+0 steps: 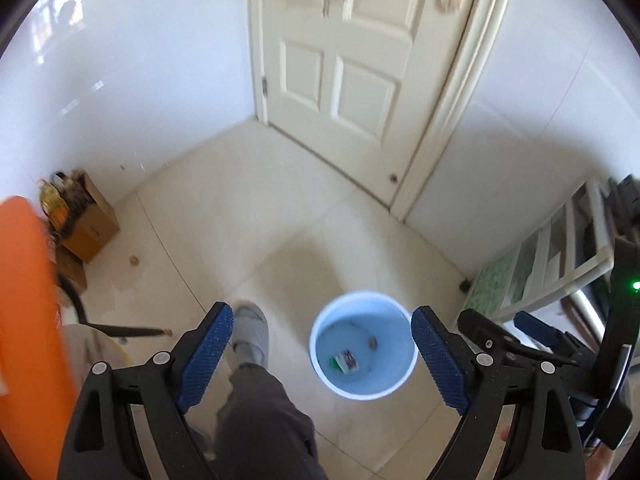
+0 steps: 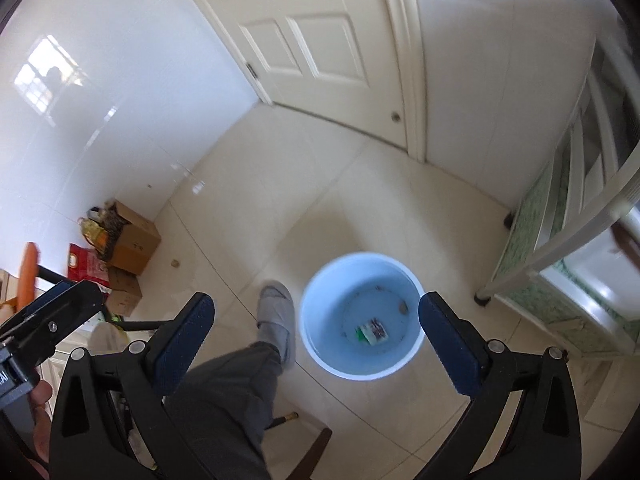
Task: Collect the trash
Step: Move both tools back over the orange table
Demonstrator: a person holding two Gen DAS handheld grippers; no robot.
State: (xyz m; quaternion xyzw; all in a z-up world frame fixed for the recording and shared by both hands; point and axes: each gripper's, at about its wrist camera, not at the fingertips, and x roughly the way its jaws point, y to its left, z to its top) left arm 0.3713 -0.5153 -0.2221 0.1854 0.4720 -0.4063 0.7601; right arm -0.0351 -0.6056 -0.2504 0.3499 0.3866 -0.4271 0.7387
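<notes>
A light blue bin (image 1: 326, 376) stands on the tiled floor; it also shows in the right wrist view (image 2: 320, 354). A small green and white wrapper (image 1: 345, 362) lies on its bottom, seen too in the right wrist view (image 2: 372, 331). My left gripper (image 1: 322, 354) is open and empty, held high above the bin. My right gripper (image 2: 316, 336) is open and empty, also high above the bin. The right gripper's body shows at the right edge of the left wrist view (image 1: 520, 344).
The person's grey-trousered leg and grey slipper (image 2: 276, 316) stand just left of the bin. Cardboard boxes (image 2: 134, 246) with bottles sit by the left wall. A closed white door (image 1: 340, 60) is ahead. A white-framed shelf (image 2: 580, 216) is at right. An orange stool (image 1: 28, 320) is at left.
</notes>
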